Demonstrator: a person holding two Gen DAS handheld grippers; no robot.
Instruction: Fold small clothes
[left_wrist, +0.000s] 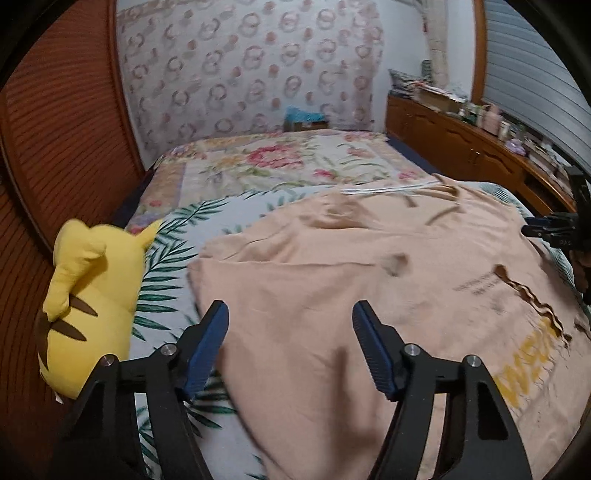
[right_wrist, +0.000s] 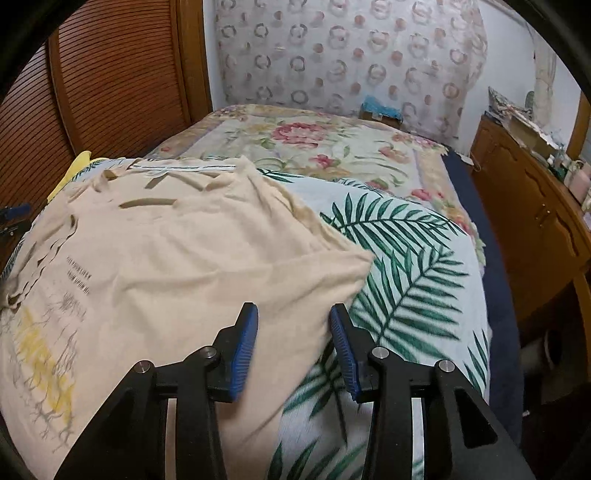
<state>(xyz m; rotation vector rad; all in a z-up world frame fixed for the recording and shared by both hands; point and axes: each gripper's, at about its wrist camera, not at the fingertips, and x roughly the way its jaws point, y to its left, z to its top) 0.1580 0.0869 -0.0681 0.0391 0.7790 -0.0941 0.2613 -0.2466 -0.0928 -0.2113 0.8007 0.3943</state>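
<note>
A peach T-shirt (left_wrist: 332, 258) (right_wrist: 184, 258) with a yellow print and small dark lettering lies spread on the leaf-patterned sheet (left_wrist: 166, 280) (right_wrist: 406, 280) of a bed. My left gripper (left_wrist: 291, 310) hovers over the shirt's left side, near its left edge. Its blue pads stand wide apart with nothing pinched. My right gripper (right_wrist: 293, 310) stands open above the shirt's right edge, with cloth under the left pad and sheet under the right. Each gripper also shows at the other view's edge: the right gripper (left_wrist: 546, 229) and the left gripper (right_wrist: 11, 218).
A yellow plush toy (left_wrist: 85, 295) (right_wrist: 79, 162) lies at the shirt's left, against a louvred wooden door (left_wrist: 55, 147). A floral blanket (left_wrist: 277, 162) (right_wrist: 314, 136) covers the far half of the bed. A cluttered wooden cabinet (left_wrist: 461, 144) (right_wrist: 535, 206) runs along the right.
</note>
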